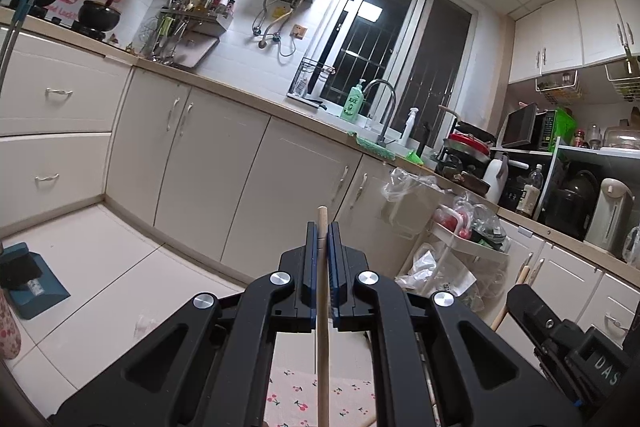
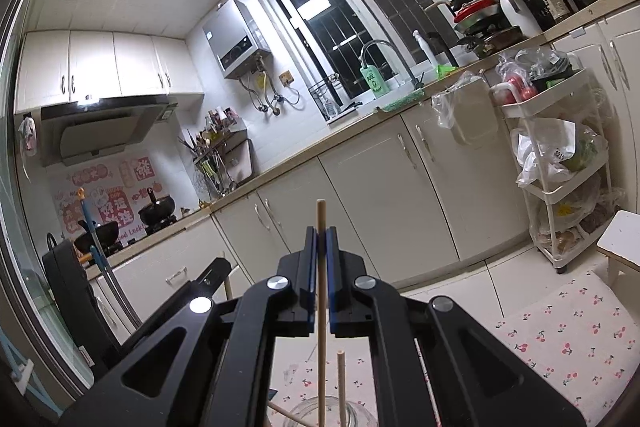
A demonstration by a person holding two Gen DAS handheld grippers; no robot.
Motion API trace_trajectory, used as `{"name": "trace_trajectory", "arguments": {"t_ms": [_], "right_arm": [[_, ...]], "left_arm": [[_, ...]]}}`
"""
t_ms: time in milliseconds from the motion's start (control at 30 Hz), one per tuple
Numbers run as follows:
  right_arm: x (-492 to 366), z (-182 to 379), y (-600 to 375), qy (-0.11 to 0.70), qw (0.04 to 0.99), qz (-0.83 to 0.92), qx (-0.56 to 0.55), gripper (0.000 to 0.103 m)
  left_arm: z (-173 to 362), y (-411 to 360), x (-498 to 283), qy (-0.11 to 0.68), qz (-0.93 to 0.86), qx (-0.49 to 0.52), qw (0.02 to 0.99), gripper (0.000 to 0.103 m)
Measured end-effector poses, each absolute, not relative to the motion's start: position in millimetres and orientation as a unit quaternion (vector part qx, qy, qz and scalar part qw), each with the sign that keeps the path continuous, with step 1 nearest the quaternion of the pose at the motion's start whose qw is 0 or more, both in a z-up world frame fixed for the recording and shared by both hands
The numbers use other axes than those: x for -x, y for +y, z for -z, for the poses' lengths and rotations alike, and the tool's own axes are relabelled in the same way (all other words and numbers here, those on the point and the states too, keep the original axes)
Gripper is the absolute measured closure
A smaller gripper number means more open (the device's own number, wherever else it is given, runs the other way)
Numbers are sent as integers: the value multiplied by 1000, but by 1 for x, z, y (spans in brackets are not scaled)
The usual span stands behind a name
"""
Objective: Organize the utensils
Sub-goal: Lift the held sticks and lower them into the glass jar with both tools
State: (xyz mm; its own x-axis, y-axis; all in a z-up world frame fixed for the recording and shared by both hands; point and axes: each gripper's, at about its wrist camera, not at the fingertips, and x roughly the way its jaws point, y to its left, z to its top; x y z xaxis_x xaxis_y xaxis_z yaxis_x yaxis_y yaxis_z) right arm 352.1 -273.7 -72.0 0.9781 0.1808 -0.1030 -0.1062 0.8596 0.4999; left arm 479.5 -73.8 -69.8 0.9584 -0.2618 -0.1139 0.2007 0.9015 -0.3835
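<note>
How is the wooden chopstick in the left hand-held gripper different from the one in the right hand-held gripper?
The wooden chopstick in the left hand-held gripper sticks out only a little past the fingertips; the wooden chopstick in the right hand-held gripper sticks out further. Below the right one a glass jar with another stick is visible; below the left one only cherry-print cloth shows. Both are pale, upright and clamped between shut jaws.
</note>
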Motion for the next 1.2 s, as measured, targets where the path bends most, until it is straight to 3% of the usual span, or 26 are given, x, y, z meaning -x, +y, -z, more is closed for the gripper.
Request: {"name": "trace_trajectory", "arguments": {"t_ms": [1200], "right_arm": [[-370,119,-256,145,958,-86,-231,97]], "left_arm": [[101,-81,-482,61,66,155,984,98]]}}
